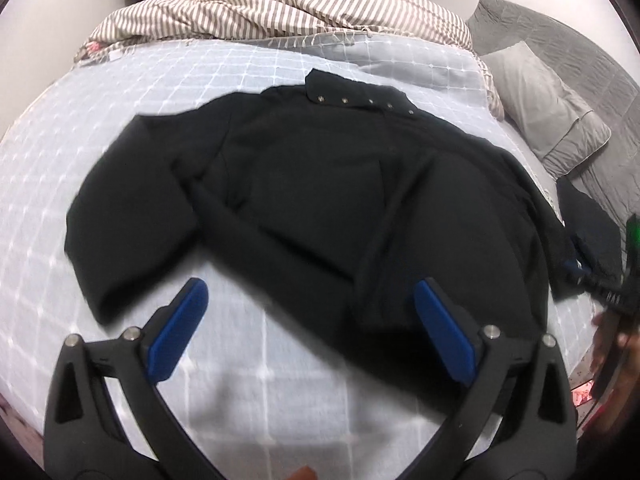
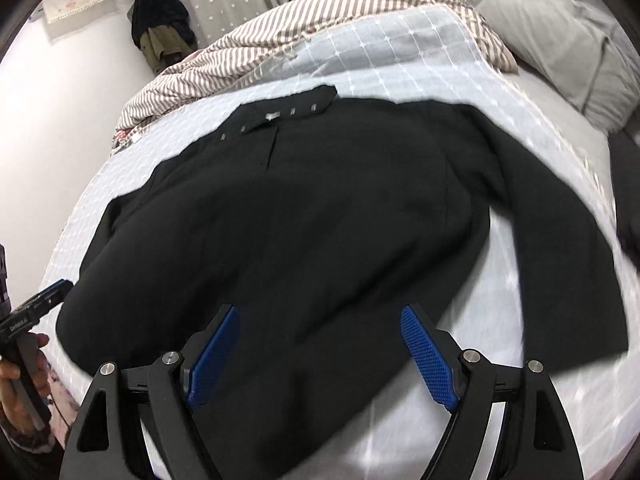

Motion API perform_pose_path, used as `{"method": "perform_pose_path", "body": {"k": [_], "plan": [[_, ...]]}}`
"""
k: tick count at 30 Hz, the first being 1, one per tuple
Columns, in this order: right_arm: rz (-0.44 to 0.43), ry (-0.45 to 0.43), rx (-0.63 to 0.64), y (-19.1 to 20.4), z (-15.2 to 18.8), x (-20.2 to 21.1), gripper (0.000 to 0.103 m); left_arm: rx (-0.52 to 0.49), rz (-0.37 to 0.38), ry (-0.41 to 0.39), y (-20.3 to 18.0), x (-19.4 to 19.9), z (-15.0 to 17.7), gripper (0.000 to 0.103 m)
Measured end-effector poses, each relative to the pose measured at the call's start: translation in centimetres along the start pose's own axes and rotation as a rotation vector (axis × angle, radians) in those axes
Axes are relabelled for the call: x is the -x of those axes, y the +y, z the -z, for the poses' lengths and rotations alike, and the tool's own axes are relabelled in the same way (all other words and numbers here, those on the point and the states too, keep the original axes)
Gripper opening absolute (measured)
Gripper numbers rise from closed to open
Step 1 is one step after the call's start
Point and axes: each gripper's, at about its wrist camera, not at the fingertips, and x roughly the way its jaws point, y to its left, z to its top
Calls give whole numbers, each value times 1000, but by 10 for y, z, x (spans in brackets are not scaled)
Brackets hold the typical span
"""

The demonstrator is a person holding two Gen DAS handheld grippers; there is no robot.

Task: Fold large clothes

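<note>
Jacket lies flat on the bed, checked cover bare around its hem; left tongs and right tongs both gape, gripping nothing

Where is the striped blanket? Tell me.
The striped blanket lies bunched along the far edge of the bed, beyond the black jacket's collar, in both wrist views. Grey pillows sit to its right.

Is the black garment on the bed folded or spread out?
Spread out: the black garment lies flat on the bed, both sleeves extended sideways, collar visible.
</note>
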Motion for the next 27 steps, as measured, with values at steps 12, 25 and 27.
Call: {"method": "perform_pose_path", "body": {"k": [12,25,27], "plan": [[-122,92,-197,10,94,-21,84,102,22,28,-19,3,64,102],[-199,-66,-160,-1,81,43,9,25,81,63,-55,4,79,102],[-127,-93,-143,-17,76,61,8,22,82,65,-57,4,80,102]]}}
